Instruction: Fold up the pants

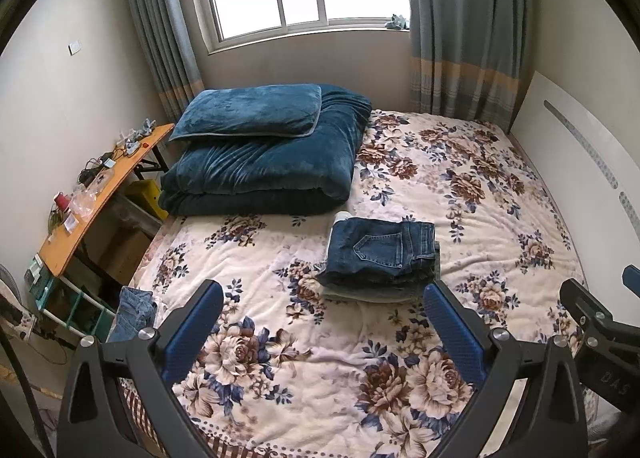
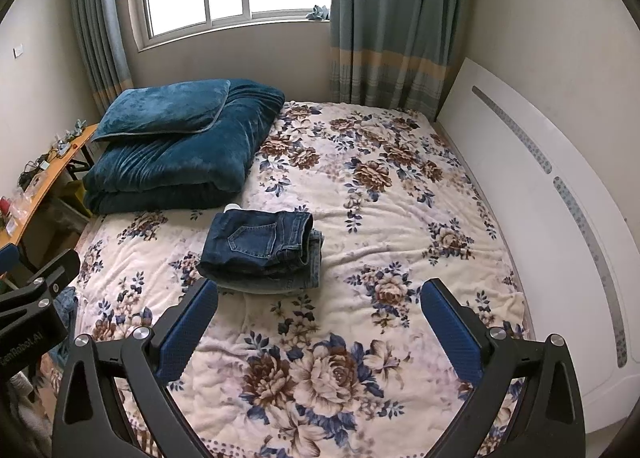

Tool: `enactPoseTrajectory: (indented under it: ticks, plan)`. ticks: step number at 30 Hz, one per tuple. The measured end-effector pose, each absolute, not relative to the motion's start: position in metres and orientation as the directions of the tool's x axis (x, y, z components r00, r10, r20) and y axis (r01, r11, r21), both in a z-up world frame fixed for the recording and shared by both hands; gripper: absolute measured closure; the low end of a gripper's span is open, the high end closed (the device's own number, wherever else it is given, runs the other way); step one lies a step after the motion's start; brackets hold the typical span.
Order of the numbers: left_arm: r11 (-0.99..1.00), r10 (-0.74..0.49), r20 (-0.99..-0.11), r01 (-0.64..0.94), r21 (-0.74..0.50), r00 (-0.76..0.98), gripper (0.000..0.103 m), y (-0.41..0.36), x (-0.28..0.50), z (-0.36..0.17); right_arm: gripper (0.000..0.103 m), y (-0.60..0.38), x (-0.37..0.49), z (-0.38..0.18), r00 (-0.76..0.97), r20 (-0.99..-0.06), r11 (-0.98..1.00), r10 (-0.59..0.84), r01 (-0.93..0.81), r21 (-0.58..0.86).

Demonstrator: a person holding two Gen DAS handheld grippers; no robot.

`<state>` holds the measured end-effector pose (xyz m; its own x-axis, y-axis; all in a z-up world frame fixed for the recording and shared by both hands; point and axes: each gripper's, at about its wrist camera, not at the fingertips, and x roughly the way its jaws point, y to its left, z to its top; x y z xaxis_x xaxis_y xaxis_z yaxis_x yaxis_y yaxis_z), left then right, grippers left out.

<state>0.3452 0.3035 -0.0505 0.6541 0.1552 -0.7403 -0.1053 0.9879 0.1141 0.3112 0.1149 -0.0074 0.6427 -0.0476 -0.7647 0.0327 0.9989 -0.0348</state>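
Observation:
A folded pair of dark blue jeans lies on top of a small stack of folded clothes in the middle of the floral bed; it also shows in the right wrist view. My left gripper is open and empty, held above the bed just in front of the stack. My right gripper is open and empty, to the right of the stack. Another pair of lighter jeans hangs crumpled at the bed's left edge.
A teal pillow rests on a folded teal quilt at the bed's far left. A cluttered wooden side table stands left of the bed. A white headboard runs along the right. Window and curtains are behind.

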Motion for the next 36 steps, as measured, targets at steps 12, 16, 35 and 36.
enactPoseTrajectory:
  ticks: [12, 16, 35, 36]
  plan:
    - [0.988, 0.153, -0.744, -0.102, 0.114, 0.651, 0.0, 0.3042, 0.3467, -0.0512, 0.0, 0.1154, 0.3098, -0.0107, 0.641, -0.766, 0.999, -0.047, 0.031, -0.036]
    - [0.988, 0.155, -0.744, -0.104, 0.115, 0.65, 0.0, 0.3041, 0.346, -0.0513, 0.0, 0.1153, 0.31, -0.0113, 0.64, -0.767, 0.999, -0.047, 0.03, -0.036]
    - [0.988, 0.154, -0.741, -0.101, 0.116, 0.654, 0.0, 0.3061, 0.3428, -0.0538, 0.0, 0.1168, 0.3091, -0.0108, 0.639, -0.768, 0.999, -0.042, 0.03, -0.03]
    - [0.988, 0.152, -0.741, -0.101, 0.114, 0.654, 0.0, 0.3059, 0.3428, -0.0542, 0.0, 0.1177, 0.3086, -0.0123, 0.638, -0.769, 0.999, -0.042, 0.031, -0.029]
